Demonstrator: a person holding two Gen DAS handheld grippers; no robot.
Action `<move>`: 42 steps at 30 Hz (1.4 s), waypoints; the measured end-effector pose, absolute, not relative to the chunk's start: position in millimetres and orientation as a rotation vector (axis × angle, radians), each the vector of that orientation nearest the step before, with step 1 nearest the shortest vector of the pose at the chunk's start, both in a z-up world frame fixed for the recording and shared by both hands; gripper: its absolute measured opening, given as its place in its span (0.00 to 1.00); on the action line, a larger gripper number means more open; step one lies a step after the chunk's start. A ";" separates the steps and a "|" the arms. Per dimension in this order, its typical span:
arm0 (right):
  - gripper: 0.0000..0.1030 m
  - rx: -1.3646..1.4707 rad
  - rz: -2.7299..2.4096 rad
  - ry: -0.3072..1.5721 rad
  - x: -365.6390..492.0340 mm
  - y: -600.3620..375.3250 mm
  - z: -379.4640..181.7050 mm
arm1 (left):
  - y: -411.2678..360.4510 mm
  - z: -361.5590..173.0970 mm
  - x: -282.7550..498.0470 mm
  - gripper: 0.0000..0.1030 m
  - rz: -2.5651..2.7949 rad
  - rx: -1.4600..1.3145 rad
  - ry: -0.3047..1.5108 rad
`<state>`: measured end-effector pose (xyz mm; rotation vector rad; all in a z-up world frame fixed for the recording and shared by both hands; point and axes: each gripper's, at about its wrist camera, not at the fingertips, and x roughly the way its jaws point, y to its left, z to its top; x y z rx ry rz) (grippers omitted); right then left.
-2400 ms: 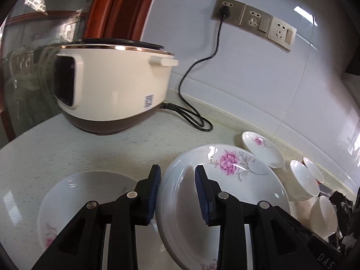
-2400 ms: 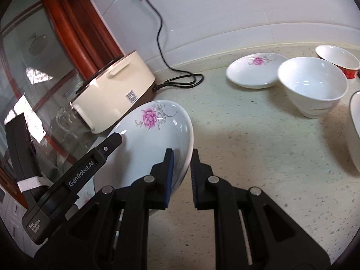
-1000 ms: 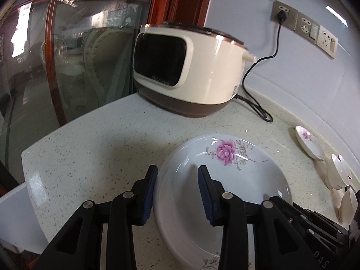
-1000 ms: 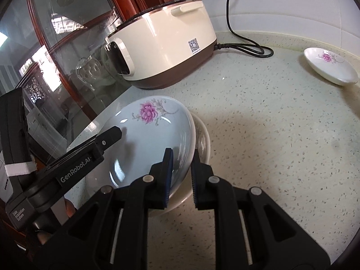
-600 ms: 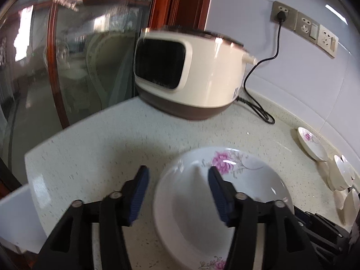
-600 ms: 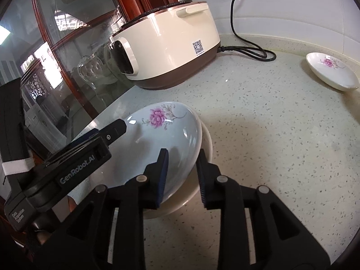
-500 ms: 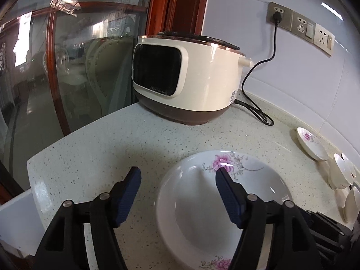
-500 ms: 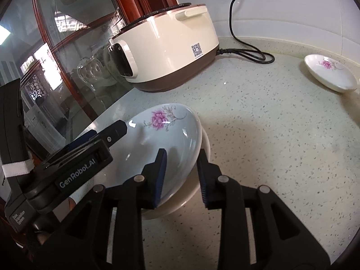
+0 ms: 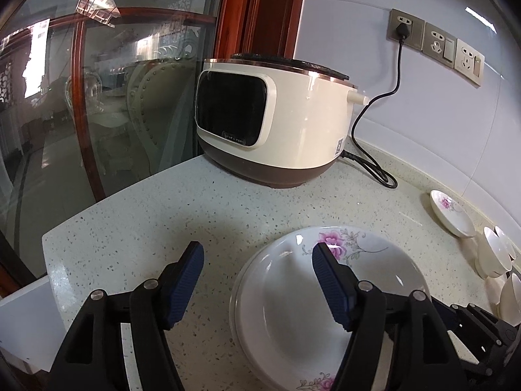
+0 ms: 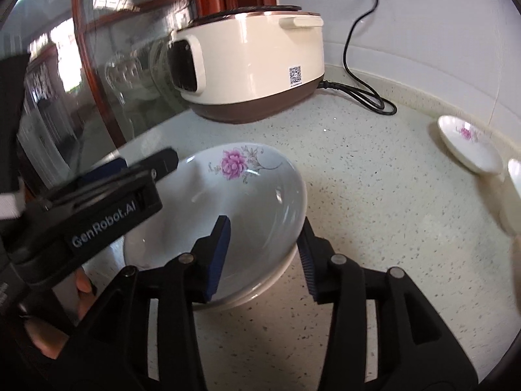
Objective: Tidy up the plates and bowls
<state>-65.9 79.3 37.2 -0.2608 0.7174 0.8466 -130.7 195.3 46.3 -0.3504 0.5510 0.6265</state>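
So the biggest thing in frame is the speckled stone tabletop (image 9: pixel 136 228), which fills the lower half of both views and ends at a corner on the left, right up against a glass partition with a red-brown wooden frame (image 9: pixel 257 13) in the upper left. Next up, a cream rice cooker (image 9: pixel 273 137) sits in the upper middle, plugged in by a black cord (image 9: pixel 374 159) to the wall sockets (image 9: pixel 436 49) at upper right, so it's parked close to the wall for the outlet. In the lower middle, the floral plate (image 9: pixel 309 309) rests nested on a second plate (image 10: pixel 270 277), which looks like the start of a stack, probably kept near the corner for room. The left gripper (image 9: pixel 257 280) is spread wide, one pad over the plate and the other out past its rim, touching nothing as far as I can tell. The right gripper (image 10: pixel 263 254) is also spread, straddling the plate's near edge without pinching it. A small floral saucer (image 10: pixel 469 146) sits at the right by the wall, with white bowls (image 9: pixel 498 254) at the right edge, still unsorted I'd guess.
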 end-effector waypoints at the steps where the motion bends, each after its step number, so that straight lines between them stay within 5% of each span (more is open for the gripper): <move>1: 0.47 -0.294 0.837 0.701 -69.2 81.4 37.5 | 195.2 46.7 -131.1 0.68 0.626 -0.351 0.546; 5: 0.70 -0.476 0.812 0.596 -89.0 92.0 36.8 | 192.7 48.8 -133.4 0.73 0.629 -0.349 0.519; 8: 0.75 -0.604 0.800 0.476 -107.0 97.5 35.7 | 191.6 50.0 -134.3 0.74 0.631 -0.343 0.510; 15: 0.76 -0.494 0.659 0.467 -75.9 69.3 48.1 | 187.8 58.0 -144.3 0.74 0.624 -0.369 0.450; 26: 0.84 0.308 0.426 0.454 4.5 -121.1 100.2 | 112.6 72.3 -96.1 0.83 0.247 -0.333 0.607; 33: 0.86 0.445 0.199 0.515 39.0 -252.3 89.5 | 37.4 53.1 -35.1 0.83 -0.057 -0.392 0.769; 42: 0.85 0.473 0.097 0.671 47.4 -295.4 73.8 | -48.1 45.6 26.4 0.83 -0.187 -0.414 0.772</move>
